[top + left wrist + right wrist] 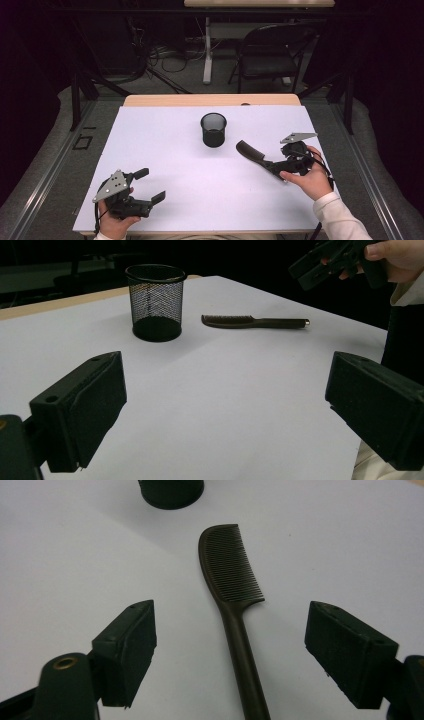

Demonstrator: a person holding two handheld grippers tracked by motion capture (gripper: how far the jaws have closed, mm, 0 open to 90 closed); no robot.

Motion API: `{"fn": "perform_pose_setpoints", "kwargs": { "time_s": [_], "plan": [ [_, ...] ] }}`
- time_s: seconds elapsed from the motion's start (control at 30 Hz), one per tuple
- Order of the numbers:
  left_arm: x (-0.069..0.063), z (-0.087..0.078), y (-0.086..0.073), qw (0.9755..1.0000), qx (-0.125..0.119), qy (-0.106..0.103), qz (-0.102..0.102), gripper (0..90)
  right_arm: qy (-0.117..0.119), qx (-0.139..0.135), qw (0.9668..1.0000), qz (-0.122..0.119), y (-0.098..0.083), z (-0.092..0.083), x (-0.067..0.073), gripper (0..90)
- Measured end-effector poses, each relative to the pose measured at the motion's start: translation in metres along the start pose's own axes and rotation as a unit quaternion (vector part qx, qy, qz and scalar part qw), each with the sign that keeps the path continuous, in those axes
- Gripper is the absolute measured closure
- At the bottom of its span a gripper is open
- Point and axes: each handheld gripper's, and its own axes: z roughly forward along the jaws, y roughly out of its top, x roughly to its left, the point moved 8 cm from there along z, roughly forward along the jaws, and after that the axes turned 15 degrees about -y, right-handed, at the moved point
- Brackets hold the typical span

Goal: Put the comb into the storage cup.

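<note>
A dark brown comb lies flat on the white-covered table, right of centre, its toothed end towards a black mesh cup. My right gripper hangs open just over the comb's handle, one jaw on each side and neither touching it. The cup's base shows beyond the comb's teeth. At the front left, my left gripper is held open above the table with nothing between its jaws. From the left gripper I see the cup, the comb and the right gripper.
The cup stands upright near the middle back of the table. A strip of bare wood runs along the far edge. Beyond it are a black folding chair, a table leg and cables on the floor.
</note>
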Motion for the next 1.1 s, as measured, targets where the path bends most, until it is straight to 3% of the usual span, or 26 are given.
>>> {"fn": "perform_pose_setpoints", "kwargs": {
  "time_s": [0.13, 0.37, 0.63, 1.1],
  "plan": [
    [0.0, 0.0, 0.0, 1.0, 0.0, 0.002, 0.0, 3.2, 0.003, 0.012, 0.9999, -0.002, 0.001, 0.001, -0.002, 21.0],
    [0.0, 0.001, -0.001, 1.0, 0.003, 0.002, -0.001, 3.2, 0.0, 0.028, 0.9992, -0.029, 0.003, 0.003, -0.005, 19.2],
    [0.001, 0.001, -0.001, 1.0, 0.005, 0.002, -0.001, 3.2, -0.005, 0.043, 0.998, -0.045, 0.003, 0.009, -0.008, 19.1],
    [0.001, 0.002, -0.002, 1.0, 0.007, 0.001, -0.002, 3.2, 0.001, 0.063, 0.9974, -0.036, 0.005, 0.019, -0.009, 19.0]
  ]
}}
